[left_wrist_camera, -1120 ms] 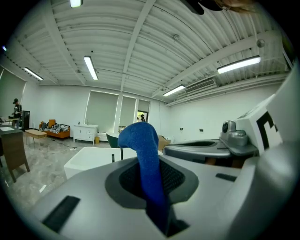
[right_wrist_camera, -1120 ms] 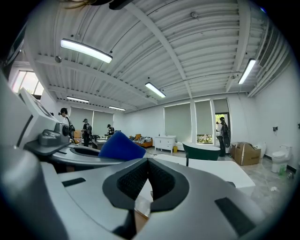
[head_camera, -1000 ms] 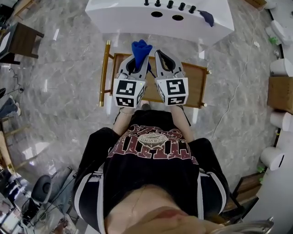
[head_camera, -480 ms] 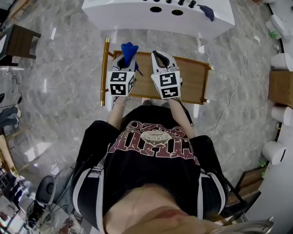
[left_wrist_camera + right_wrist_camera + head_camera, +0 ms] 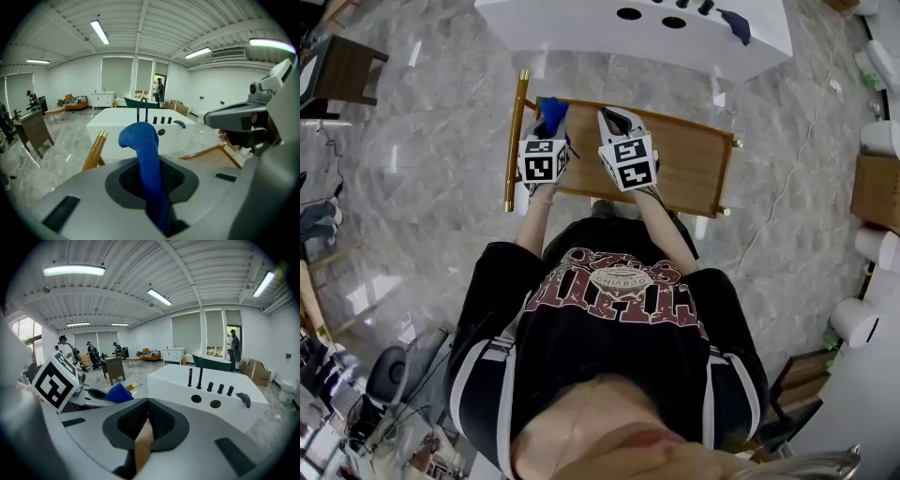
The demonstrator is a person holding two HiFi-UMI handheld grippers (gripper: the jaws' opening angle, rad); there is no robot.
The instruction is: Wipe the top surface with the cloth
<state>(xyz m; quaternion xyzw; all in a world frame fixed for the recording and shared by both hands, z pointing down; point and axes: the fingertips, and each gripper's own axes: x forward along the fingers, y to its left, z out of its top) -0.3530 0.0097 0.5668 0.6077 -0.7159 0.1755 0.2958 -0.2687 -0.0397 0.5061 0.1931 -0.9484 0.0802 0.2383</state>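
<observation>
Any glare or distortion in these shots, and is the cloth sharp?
Head view: even light, pale glare patches on the floor. Left gripper view: fisheye bends the lights; cloth is sharp. Right gripper view: same curving, black corners, bright tube.

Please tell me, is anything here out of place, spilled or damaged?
Nothing looks spilled or damaged. The blue cloth stands upright out of the left tool, clamped there, and the wooden top looks unmarked. One small oddity: a dark blue item lies loose on the white unit behind it.
</observation>
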